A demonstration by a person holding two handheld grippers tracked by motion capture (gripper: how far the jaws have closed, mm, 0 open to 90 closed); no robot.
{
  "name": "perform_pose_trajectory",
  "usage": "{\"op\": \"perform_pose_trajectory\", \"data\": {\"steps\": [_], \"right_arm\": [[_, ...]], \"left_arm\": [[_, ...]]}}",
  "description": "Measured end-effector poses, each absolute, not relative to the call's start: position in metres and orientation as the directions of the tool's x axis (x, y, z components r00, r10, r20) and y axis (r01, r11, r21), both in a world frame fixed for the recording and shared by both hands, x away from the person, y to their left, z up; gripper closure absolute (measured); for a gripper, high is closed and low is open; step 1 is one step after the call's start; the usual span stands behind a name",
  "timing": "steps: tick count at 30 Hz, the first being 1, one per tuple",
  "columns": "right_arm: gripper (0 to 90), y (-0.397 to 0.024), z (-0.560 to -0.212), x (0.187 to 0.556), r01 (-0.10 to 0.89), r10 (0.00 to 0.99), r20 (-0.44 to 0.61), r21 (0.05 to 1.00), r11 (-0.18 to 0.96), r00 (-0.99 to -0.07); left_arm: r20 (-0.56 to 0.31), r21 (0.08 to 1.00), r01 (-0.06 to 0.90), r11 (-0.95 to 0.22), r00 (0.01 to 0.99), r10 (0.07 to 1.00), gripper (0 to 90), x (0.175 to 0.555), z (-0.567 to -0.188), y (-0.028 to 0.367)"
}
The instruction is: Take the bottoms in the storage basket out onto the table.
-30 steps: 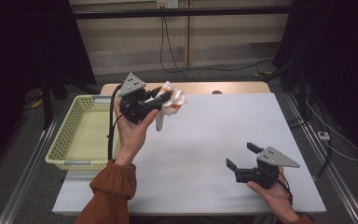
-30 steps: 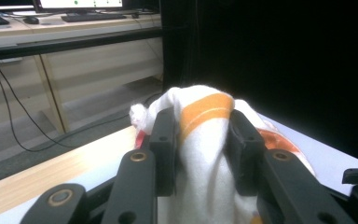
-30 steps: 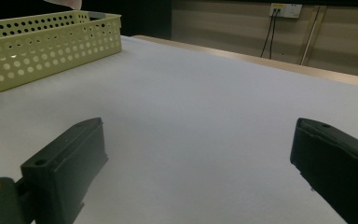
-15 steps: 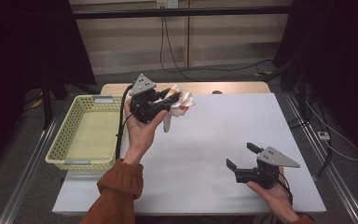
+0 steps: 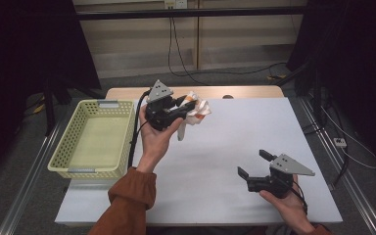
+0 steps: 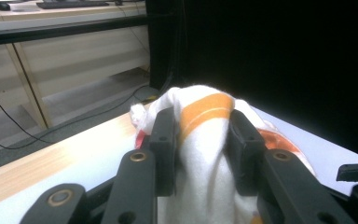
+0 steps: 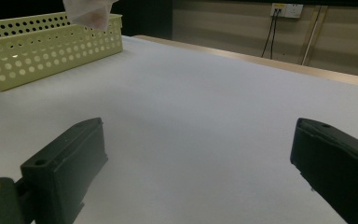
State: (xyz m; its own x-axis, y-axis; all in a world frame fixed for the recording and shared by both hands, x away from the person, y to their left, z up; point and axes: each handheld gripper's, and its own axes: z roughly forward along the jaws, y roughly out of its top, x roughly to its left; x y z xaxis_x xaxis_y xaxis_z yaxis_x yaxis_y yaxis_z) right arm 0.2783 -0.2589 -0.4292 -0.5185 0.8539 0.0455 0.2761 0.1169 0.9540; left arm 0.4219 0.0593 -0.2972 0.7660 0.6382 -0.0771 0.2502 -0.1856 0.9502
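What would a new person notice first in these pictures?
First, the white cloth with orange stripes, bunched and held up near the table's far edge by the left tool. Then the pale yellow basket at the table's left, and the right tool open at the near right.

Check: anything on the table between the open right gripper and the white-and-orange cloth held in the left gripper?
Nothing: in the high view, bare white table separates right gripper from cloth.
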Motion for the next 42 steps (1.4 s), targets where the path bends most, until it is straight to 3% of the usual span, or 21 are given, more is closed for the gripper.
{"op": "perform_pose_trajectory", "data": {"steps": [42], "right_arm": [[3.3, -0.259, -0.429, 0.278, 0.275, 0.853, 0.042, 0.954, 0.121, -0.52]], "left_arm": [[-0.081, 0.918, 0.308, -0.249, 0.762, 0.642, 67.7, 0.435, -0.34, 0.051]]}}
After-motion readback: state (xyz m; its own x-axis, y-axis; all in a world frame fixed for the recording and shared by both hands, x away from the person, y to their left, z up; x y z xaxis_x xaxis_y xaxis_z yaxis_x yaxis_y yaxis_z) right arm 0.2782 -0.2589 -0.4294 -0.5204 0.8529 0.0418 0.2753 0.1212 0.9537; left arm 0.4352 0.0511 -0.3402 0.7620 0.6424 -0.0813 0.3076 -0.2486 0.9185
